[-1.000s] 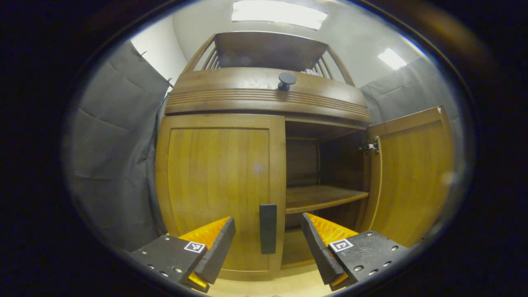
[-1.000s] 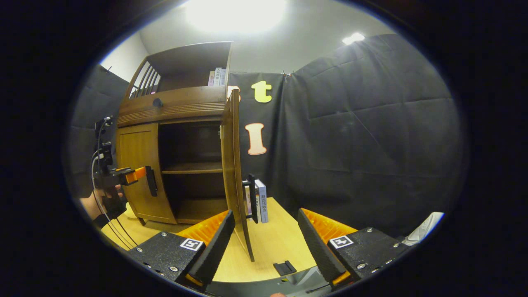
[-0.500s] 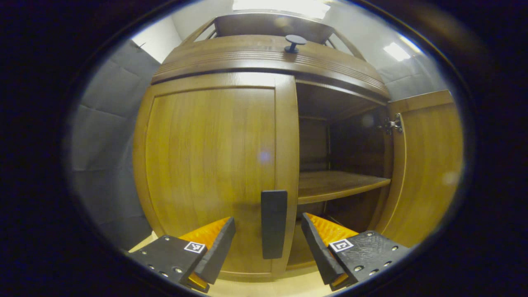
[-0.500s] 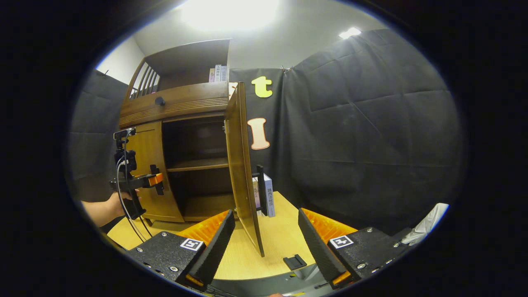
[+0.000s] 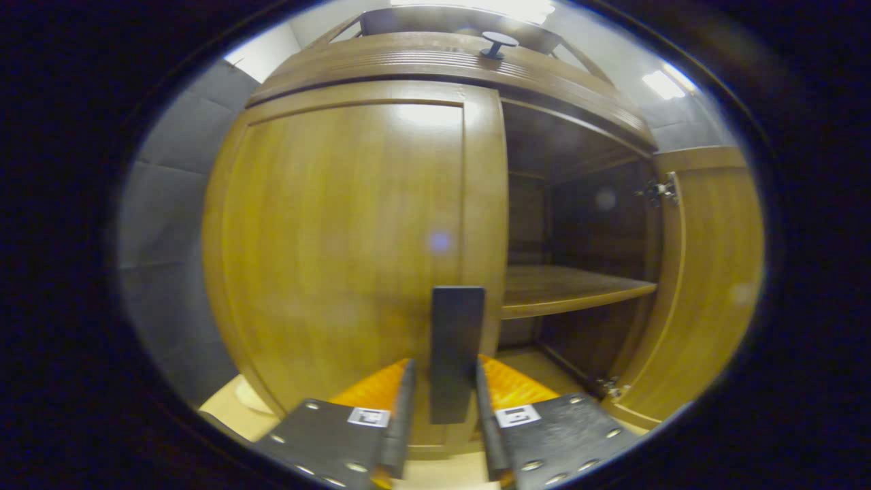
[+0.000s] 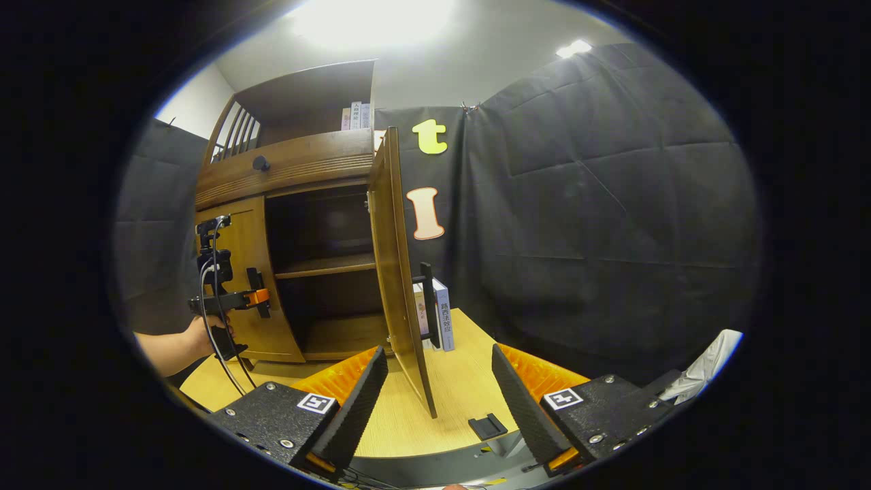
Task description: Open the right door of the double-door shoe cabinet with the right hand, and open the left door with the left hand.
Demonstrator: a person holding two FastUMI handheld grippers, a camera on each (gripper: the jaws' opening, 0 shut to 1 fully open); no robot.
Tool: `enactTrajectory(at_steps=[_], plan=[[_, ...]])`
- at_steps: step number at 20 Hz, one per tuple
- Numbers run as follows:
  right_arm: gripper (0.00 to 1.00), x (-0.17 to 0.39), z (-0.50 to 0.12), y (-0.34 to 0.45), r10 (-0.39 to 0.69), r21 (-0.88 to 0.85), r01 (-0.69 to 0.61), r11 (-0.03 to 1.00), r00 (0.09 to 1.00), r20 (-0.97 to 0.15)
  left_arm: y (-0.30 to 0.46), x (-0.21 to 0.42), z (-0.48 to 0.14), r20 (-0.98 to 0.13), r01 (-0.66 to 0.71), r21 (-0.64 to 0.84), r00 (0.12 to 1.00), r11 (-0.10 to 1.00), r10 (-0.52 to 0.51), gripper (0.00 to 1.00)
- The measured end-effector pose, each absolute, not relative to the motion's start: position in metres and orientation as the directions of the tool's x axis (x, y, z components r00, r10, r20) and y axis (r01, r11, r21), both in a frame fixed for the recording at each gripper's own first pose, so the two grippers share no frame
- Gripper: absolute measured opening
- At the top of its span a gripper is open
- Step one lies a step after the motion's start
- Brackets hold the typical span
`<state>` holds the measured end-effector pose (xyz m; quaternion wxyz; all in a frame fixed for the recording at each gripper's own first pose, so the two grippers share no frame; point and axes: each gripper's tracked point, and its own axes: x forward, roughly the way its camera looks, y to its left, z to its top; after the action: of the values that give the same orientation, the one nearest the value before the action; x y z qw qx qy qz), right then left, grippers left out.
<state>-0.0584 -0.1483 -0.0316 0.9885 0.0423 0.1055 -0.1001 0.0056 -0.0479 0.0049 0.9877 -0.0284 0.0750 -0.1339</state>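
The wooden shoe cabinet's left door is closed. My left gripper is shut on that door's black vertical handle, one finger on each side. In the right gripper view this same left gripper sits at the left door, held by a hand. The right door stands wide open, seen nearly edge-on, its black handle on the far face. My right gripper is open, close to the right door's lower edge and holding nothing. The right door also appears in the left gripper view.
Inside the open half are a shelf and dark interior. A drawer with a round knob runs above the doors. Books stand on the light wooden table behind the right door. A small black piece lies near the table's front.
My left gripper moved forward to the left door's handle and went from open to shut on it. The right gripper stayed open, its view shifting only slightly.
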Motion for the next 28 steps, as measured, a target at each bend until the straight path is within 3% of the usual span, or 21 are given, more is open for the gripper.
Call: enactTrajectory(at_steps=[1,2,3,13,17,23,26,28], plan=[[0.95,-0.059,-0.033,-0.148,-0.185,0.063,0.203,0.977,0.958,-0.218,-0.046,0.006,0.002,-0.147,0.253,-0.051,0.955,0.966,-0.258,0.21],[0.95,-0.058,-0.033,-0.147,-0.182,0.066,0.200,0.977,0.959,-0.218,-0.043,0.005,0.002,-0.148,0.244,-0.047,0.957,0.969,-0.249,0.32],[0.95,-0.057,-0.033,-0.146,-0.175,0.073,0.195,0.978,0.960,-0.218,-0.043,0.005,0.004,-0.149,0.241,-0.052,0.958,0.969,-0.246,0.17],[0.95,-0.040,-0.026,-0.127,-0.100,0.108,0.123,0.987,0.976,-0.195,-0.035,0.002,0.033,-0.144,0.290,-0.076,0.944,0.954,-0.298,0.17],[0.95,-0.030,-0.024,-0.113,-0.050,0.112,0.072,0.991,0.981,-0.189,-0.025,-0.001,0.039,-0.143,0.283,-0.087,0.945,0.955,-0.293,0.29],[0.95,-0.016,-0.026,-0.093,0.015,0.114,0.008,0.993,0.980,-0.197,-0.023,0.002,0.032,-0.136,0.272,-0.106,0.949,0.957,-0.284,0.29],[0.95,-0.008,-0.022,-0.081,0.045,0.111,-0.024,0.994,0.980,-0.192,-0.022,0.001,0.028,-0.136,0.264,-0.112,0.951,0.958,-0.278,0.29],[0.95,-0.004,-0.020,-0.074,0.062,0.109,-0.041,0.993,0.980,-0.188,-0.020,0.001,0.028,-0.135,0.256,-0.115,0.953,0.960,-0.270,0.17]])
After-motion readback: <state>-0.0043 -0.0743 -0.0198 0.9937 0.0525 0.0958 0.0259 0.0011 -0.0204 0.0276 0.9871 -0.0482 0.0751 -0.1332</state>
